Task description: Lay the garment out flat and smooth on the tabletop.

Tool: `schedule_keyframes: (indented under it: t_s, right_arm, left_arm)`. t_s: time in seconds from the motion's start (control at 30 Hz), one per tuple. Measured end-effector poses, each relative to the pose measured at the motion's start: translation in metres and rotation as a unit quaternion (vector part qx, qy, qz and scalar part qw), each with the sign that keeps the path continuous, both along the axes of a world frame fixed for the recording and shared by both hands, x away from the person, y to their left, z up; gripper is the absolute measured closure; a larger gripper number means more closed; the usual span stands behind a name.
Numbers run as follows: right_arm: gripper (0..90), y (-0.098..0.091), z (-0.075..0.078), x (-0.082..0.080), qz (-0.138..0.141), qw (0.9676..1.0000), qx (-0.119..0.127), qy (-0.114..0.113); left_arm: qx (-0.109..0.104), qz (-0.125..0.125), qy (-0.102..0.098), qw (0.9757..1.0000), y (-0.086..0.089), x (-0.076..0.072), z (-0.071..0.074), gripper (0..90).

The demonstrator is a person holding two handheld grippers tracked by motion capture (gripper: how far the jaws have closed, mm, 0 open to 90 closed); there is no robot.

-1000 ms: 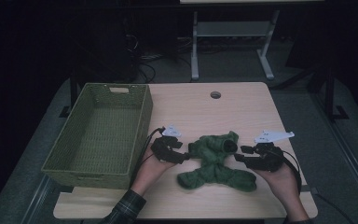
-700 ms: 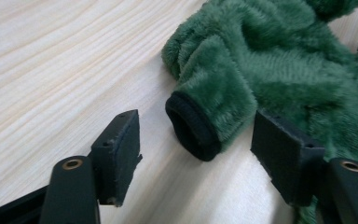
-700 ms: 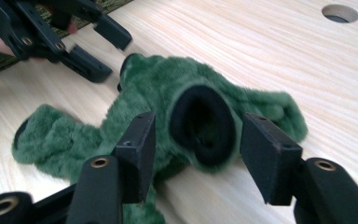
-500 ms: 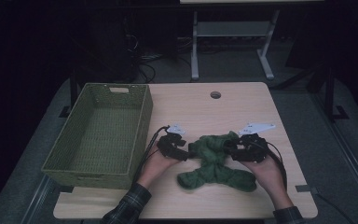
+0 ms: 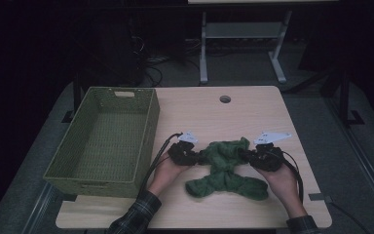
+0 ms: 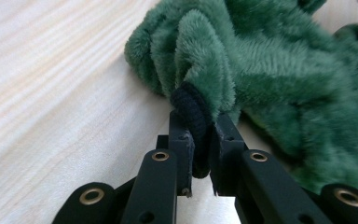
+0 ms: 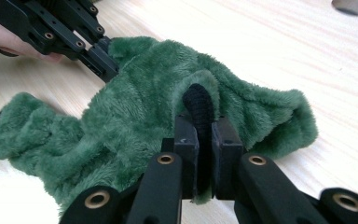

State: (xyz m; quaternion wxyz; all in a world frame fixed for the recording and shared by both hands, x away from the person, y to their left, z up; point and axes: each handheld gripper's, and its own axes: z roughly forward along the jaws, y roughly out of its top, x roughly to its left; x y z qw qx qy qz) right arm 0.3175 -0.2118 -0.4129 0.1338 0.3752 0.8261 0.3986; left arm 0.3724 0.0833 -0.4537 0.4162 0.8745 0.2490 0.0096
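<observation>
Both grippers have just been closing on one green plush garment [image 5: 225, 168] that lies on the worktop [image 5: 253, 114] beside one empty woven basket [image 5: 108, 139]. The left gripper [image 6: 199, 140] pinches its dark trim on one side, and the right gripper [image 7: 204, 140] pinches the trim opposite. Grasping looks done; next, I judge, both should lift together, keeping the fabric taut.

Dim high view, bright close-ups
</observation>
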Motion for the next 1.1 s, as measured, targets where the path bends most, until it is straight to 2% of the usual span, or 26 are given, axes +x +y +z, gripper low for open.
schedule_keyframes:
  t_s: [0.1, 0.17, 0.33, 0.43, 0.6, 0.8, 0.87, 1.0, 1.1]
  right_arm:
    - [83.4, -0.007, 0.004, -0.003, -0.002, 0.9999, 0.007, -0.014]
    - [83.7, -0.014, 0.006, -0.003, -0.004, 0.9995, 0.022, -0.024]
    - [84.0, -0.030, 0.000, 0.000, -0.012, 0.9985, 0.050, -0.018]
    - [84.3, -0.034, -0.015, 0.005, -0.017, 0.9983, 0.054, 0.011]
    - [84.3, -0.037, -0.034, 0.006, -0.018, 0.9971, 0.045, 0.059]
    - [84.3, -0.040, -0.047, 0.000, -0.023, 0.9949, 0.030, 0.093]
    - [84.3, -0.040, -0.050, -0.002, -0.023, 0.9949, 0.028, 0.095]
    - [81.5, -0.042, -0.053, -0.003, -0.025, 0.9947, 0.032, 0.094]
    - [71.1, -0.046, -0.050, -0.007, -0.032, 0.9949, 0.036, 0.089]
  left_arm:
    - [-0.014, 0.016, -0.021, 0.9996, 0.007, -0.005, 0.014, 81.0]
    - [-0.013, 0.024, -0.037, 0.9990, 0.011, -0.009, 0.021, 81.2]
    - [-0.005, 0.036, -0.060, 0.9975, 0.016, -0.019, 0.030, 81.8]
    - [-0.001, 0.033, -0.053, 0.9981, 0.017, -0.024, 0.028, 82.1]
    - [0.010, 0.020, -0.012, 0.9997, 0.014, -0.030, 0.010, 82.1]
    - [0.025, 0.001, 0.023, 0.9994, 0.003, -0.032, -0.006, 81.7]
    - [0.027, 0.000, 0.025, 0.9993, 0.000, -0.034, -0.010, 81.3]
    - [0.018, 0.000, 0.028, 0.9994, 0.000, -0.033, -0.007, 78.3]
    - [0.005, 0.001, 0.032, 0.9995, 0.004, -0.034, 0.000, 71.5]
